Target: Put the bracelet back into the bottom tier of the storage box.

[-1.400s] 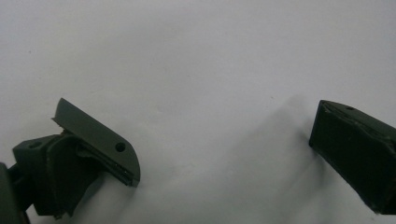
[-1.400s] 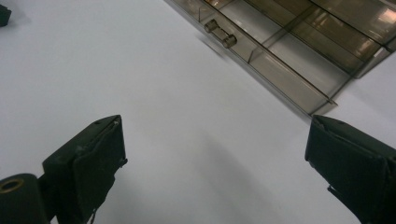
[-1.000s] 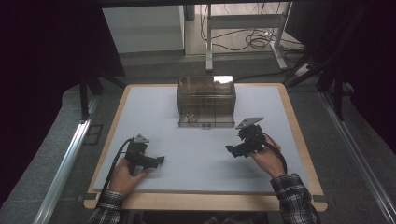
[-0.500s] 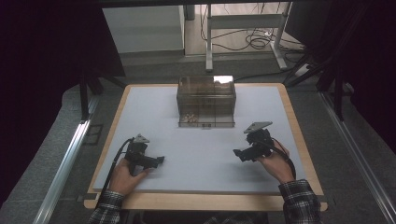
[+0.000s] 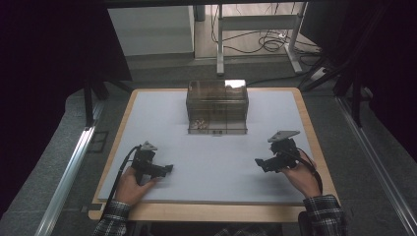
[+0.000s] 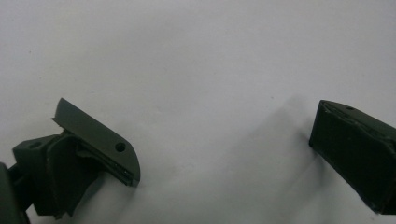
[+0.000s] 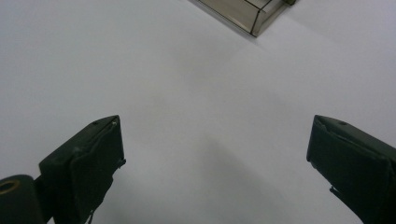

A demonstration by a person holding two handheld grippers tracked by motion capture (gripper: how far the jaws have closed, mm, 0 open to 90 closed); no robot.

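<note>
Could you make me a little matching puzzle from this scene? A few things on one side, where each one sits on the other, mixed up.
Things:
1. clear box
2. left gripper
3. right gripper
4. cables

Places:
A. on the floor beyond the table
B. near the table's front edge, at the person's right
C. at the far middle of the table
D. near the table's front edge, at the person's left

Pairs: 1-C, 2-D, 3-B, 4-A

Both grippers have their jaws wide apart over the bare white table top.
</note>
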